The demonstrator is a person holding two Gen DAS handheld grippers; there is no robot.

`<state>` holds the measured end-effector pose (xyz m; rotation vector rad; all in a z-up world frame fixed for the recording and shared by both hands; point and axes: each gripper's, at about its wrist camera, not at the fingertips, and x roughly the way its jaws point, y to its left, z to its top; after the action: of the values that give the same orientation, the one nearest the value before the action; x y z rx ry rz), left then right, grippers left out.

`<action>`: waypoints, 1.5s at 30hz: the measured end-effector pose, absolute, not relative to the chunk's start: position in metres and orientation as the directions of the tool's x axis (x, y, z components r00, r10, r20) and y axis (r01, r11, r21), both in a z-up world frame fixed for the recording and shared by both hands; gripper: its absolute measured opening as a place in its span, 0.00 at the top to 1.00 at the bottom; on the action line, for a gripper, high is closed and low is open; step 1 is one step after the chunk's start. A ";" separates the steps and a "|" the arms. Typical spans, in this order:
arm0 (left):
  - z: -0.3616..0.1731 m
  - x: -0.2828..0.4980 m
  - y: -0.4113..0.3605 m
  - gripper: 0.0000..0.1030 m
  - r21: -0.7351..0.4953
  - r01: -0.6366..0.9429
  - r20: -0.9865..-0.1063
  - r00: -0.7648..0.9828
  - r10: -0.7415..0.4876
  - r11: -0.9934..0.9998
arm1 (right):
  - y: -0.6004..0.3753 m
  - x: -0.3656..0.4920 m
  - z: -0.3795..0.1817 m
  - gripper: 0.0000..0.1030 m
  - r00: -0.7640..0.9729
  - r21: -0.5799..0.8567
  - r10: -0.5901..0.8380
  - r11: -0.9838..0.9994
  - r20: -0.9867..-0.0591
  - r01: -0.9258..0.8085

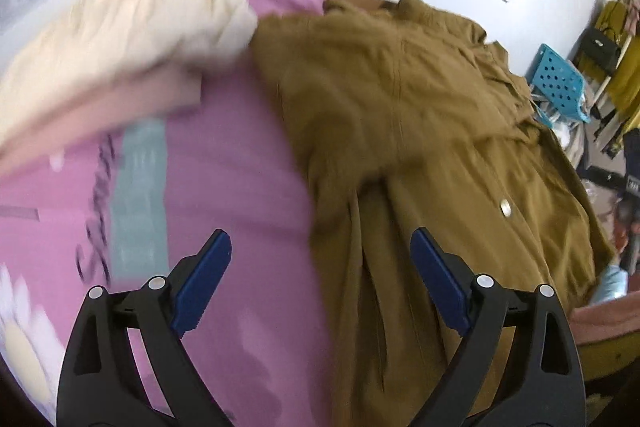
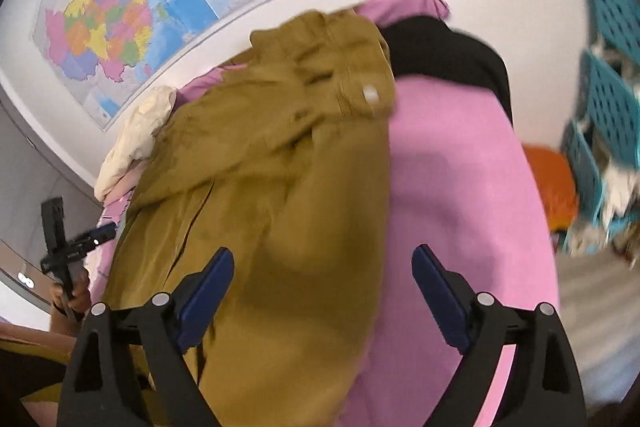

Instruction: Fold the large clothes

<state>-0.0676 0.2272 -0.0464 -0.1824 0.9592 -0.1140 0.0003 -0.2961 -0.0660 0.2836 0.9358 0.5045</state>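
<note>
A large mustard-brown button-up garment (image 1: pixel 400 115) lies crumpled on a pink bed sheet (image 1: pixel 224 179); it also shows in the right wrist view (image 2: pixel 280 179), with a sleeve cuff and a white button folded across its upper part. My left gripper (image 1: pixel 320 247) is open and empty, hovering above the garment's lower left edge. My right gripper (image 2: pixel 322 263) is open and empty above the garment's lower right edge. The left gripper also shows at the left of the right wrist view (image 2: pixel 86 237).
A cream and pale pink folded pile (image 1: pixel 120 39) lies at the bed's far left. A black garment (image 2: pixel 448 55) lies at the bed's far end. Blue perforated crates (image 2: pixel 608 75) and an orange thing (image 2: pixel 552 187) stand right of the bed. A map (image 2: pixel 120 7) hangs on the wall.
</note>
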 end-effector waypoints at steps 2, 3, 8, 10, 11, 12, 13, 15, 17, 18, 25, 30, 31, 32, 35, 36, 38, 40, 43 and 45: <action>-0.052 -0.086 0.224 0.13 -0.238 0.019 -0.812 0.545 -0.209 0.971 | -0.301 -0.015 -0.071 0.09 0.482 0.469 0.547 0.837 -0.684 -0.283; -0.055 -0.094 0.220 0.12 -0.244 0.025 -0.817 0.533 -0.220 0.969 | -0.298 -0.022 -0.072 0.07 0.477 0.473 0.557 0.830 -0.680 -0.294; -0.066 -0.118 0.200 0.08 -0.284 0.081 -0.834 0.471 -0.288 0.955 | -0.265 -0.056 -0.079 0.06 0.450 0.371 0.513 0.852 -0.731 -0.370; -0.072 -0.123 0.195 0.05 -0.318 0.098 -0.829 0.453 -0.327 0.943 | -0.256 -0.065 -0.087 0.06 0.432 0.345 0.496 0.857 -0.753 -0.383; -0.073 -0.127 0.193 0.05 -0.315 0.102 -0.826 0.461 -0.326 0.944 | -0.253 -0.068 -0.091 0.06 0.435 0.316 0.471 0.868 -0.767 -0.382; -0.073 -0.131 0.190 0.05 -0.308 0.110 -0.826 0.463 -0.323 0.945 | -0.252 -0.071 -0.095 0.06 0.443 0.289 0.444 0.881 -0.779 -0.375; -0.073 -0.134 0.189 0.05 -0.309 0.114 -0.824 0.464 -0.326 0.944 | -0.254 -0.074 -0.100 0.06 0.454 0.277 0.427 0.891 -0.782 -0.361; -0.073 -0.138 0.187 0.05 -0.331 0.119 -0.815 0.464 -0.347 0.936 | -0.264 -0.077 -0.103 0.09 0.477 0.331 0.469 0.877 -0.743 -0.347; -0.073 -0.142 0.184 0.05 -0.352 0.132 -0.808 0.457 -0.372 0.927 | -0.279 -0.077 -0.105 0.36 0.481 0.414 0.528 0.849 -0.700 -0.330; -0.073 -0.143 0.184 0.06 -0.360 0.134 -0.805 0.456 -0.380 0.923 | -0.285 -0.076 -0.105 0.66 0.483 0.446 0.548 0.837 -0.683 -0.319; -0.061 -0.153 0.202 0.87 -0.396 0.037 -0.776 0.520 -0.356 0.917 | -0.331 -0.083 -0.096 0.89 0.521 0.729 0.739 0.622 -0.426 -0.286; -0.019 -0.177 0.218 0.88 -0.380 0.037 -0.699 0.643 -0.313 0.924 | -0.316 -0.120 -0.042 0.89 0.472 0.744 0.853 0.462 -0.223 -0.483; -0.014 -0.181 0.220 0.88 -0.387 0.044 -0.685 0.655 -0.319 0.921 | -0.311 -0.126 -0.035 0.90 0.458 0.728 0.865 0.448 -0.207 -0.518; -0.011 -0.184 0.223 0.88 -0.379 0.039 -0.685 0.660 -0.308 0.925 | -0.308 -0.128 -0.031 0.90 0.464 0.712 0.858 0.468 -0.222 -0.524; -0.024 -0.183 0.229 0.84 -0.405 0.029 -0.705 0.626 -0.333 0.914 | -0.311 -0.123 -0.047 0.88 0.464 0.716 0.834 0.517 -0.299 -0.468; -0.033 -0.181 0.230 0.81 -0.410 0.012 -0.725 0.603 -0.334 0.912 | -0.315 -0.118 -0.062 0.86 0.463 0.742 0.822 0.531 -0.333 -0.410; -0.049 -0.177 0.230 0.82 -0.423 0.010 -0.744 0.567 -0.354 0.906 | -0.318 -0.112 -0.091 0.85 0.434 0.770 0.809 0.550 -0.396 -0.324; -0.059 -0.176 0.228 0.75 -0.421 0.008 -0.756 0.549 -0.356 0.907 | -0.318 -0.111 -0.110 0.78 0.411 0.789 0.813 0.544 -0.413 -0.283; -0.067 -0.175 0.225 0.63 -0.420 0.027 -0.763 0.531 -0.369 0.907 | -0.315 -0.112 -0.125 0.43 0.391 0.795 0.807 0.555 -0.442 -0.245; -0.072 -0.173 0.219 0.44 -0.418 0.047 -0.777 0.499 -0.384 0.907 | -0.310 -0.115 -0.125 0.40 0.379 0.777 0.801 0.572 -0.463 -0.261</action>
<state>-0.1731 0.2191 -0.0718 -0.3670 1.0205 -0.2676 -0.1148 -0.3102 -0.1250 0.6686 0.9501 0.7472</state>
